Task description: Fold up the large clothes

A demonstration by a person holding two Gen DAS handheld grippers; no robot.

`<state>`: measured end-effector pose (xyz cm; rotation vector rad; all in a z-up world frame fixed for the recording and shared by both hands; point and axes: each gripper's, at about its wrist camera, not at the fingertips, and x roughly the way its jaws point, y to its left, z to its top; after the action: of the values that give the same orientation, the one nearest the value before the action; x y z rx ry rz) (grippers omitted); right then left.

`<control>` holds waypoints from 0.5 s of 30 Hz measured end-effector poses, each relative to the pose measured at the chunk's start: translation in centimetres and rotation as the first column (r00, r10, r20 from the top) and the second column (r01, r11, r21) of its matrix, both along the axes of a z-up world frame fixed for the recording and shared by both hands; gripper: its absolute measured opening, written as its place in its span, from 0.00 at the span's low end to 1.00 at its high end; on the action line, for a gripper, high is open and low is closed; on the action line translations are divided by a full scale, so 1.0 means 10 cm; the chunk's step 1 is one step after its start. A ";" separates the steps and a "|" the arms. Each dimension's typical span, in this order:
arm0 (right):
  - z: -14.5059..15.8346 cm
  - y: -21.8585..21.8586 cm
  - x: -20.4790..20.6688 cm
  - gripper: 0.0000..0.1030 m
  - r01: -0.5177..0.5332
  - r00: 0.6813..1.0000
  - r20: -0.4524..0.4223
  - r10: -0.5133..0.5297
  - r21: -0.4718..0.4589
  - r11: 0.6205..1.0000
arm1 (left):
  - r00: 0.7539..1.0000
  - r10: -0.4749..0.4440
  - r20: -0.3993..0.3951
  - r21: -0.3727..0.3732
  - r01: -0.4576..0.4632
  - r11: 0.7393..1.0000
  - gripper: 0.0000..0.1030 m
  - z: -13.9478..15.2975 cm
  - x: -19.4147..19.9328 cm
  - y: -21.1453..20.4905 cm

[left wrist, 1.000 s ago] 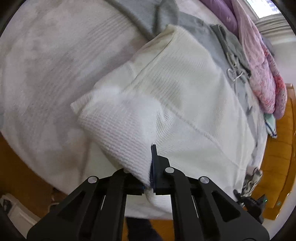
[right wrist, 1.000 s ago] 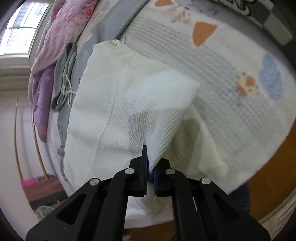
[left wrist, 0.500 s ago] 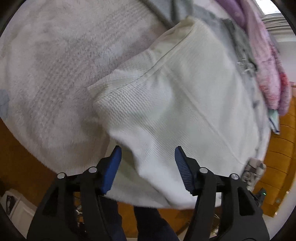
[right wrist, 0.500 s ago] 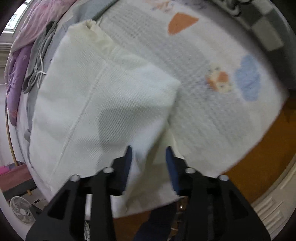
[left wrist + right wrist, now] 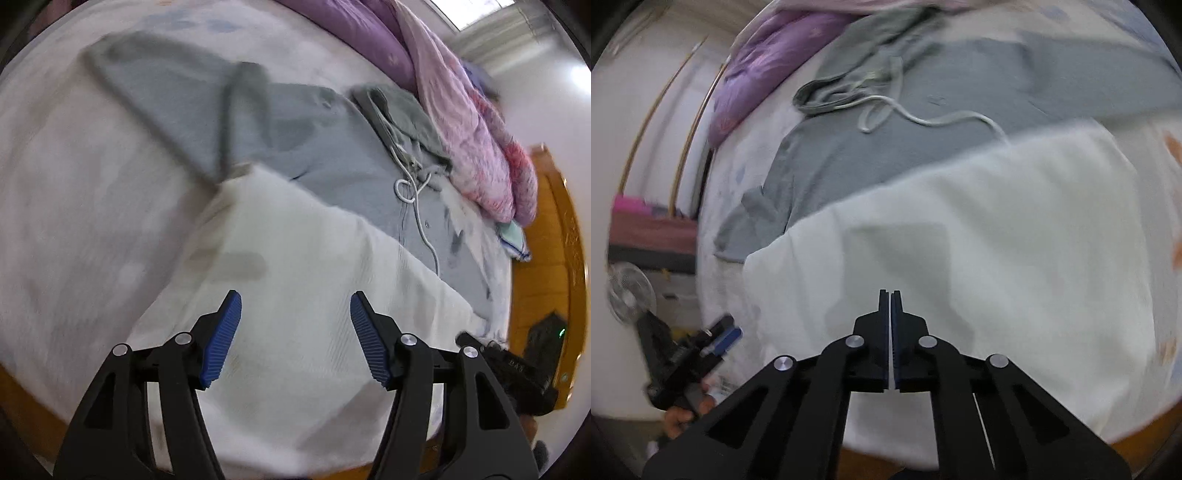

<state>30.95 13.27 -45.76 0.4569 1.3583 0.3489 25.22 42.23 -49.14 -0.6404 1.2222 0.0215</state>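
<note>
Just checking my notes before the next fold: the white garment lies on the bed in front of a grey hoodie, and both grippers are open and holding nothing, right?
Not quite. Only the left gripper is open; the right wrist view shows the right gripper shut, with nothing between its pads. The rest stands: the white garment lies on the bed in front of the grey hoodie.

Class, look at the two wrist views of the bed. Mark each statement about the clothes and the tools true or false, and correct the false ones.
1. The white garment lies partly over the grey hoodie. True.
2. The left tool grips the white garment. False: its jaws stand open, nothing held.
3. The right tool is shut and empty. True.
4. The hoodie's drawstring is red. False: it is white.
5. A purple quilt lies beyond the hoodie. True.
</note>
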 end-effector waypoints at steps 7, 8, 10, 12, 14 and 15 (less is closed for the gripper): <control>-0.43 0.48 0.38 0.00 -0.147 0.989 -0.051 0.140 -0.165 0.975 | 0.989 -0.083 -0.126 0.084 0.094 0.992 0.65 -0.52 0.70 -0.15; -0.56 0.51 0.40 0.00 -0.168 0.985 -0.080 0.154 -0.203 0.965 | 0.987 -0.070 -0.142 0.057 0.079 0.995 0.65 -0.59 0.74 -0.10; -0.81 0.51 0.45 0.00 -0.172 0.981 -0.131 0.146 -0.225 0.959 | 0.984 -0.061 -0.165 0.014 0.064 0.998 0.65 -0.71 0.77 -0.05; -0.99 0.44 0.47 0.00 -0.135 0.982 -0.160 0.105 -0.193 0.972 | 0.983 -0.060 -0.172 0.011 0.063 0.998 0.65 -0.78 0.75 0.00; -1.01 0.40 0.48 0.00 -0.100 0.982 -0.178 0.069 -0.172 0.980 | 0.982 -0.079 -0.171 0.036 0.086 0.996 0.69 -0.80 0.74 -0.05; -0.99 0.40 0.47 0.00 -0.095 0.982 -0.179 0.064 -0.172 0.980 | 0.983 -0.090 -0.162 0.035 0.097 0.995 0.74 -0.80 0.74 -0.08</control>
<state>35.60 17.24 -55.68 0.2872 1.5653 0.2537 32.62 41.43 -57.17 -0.5507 1.4026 0.0206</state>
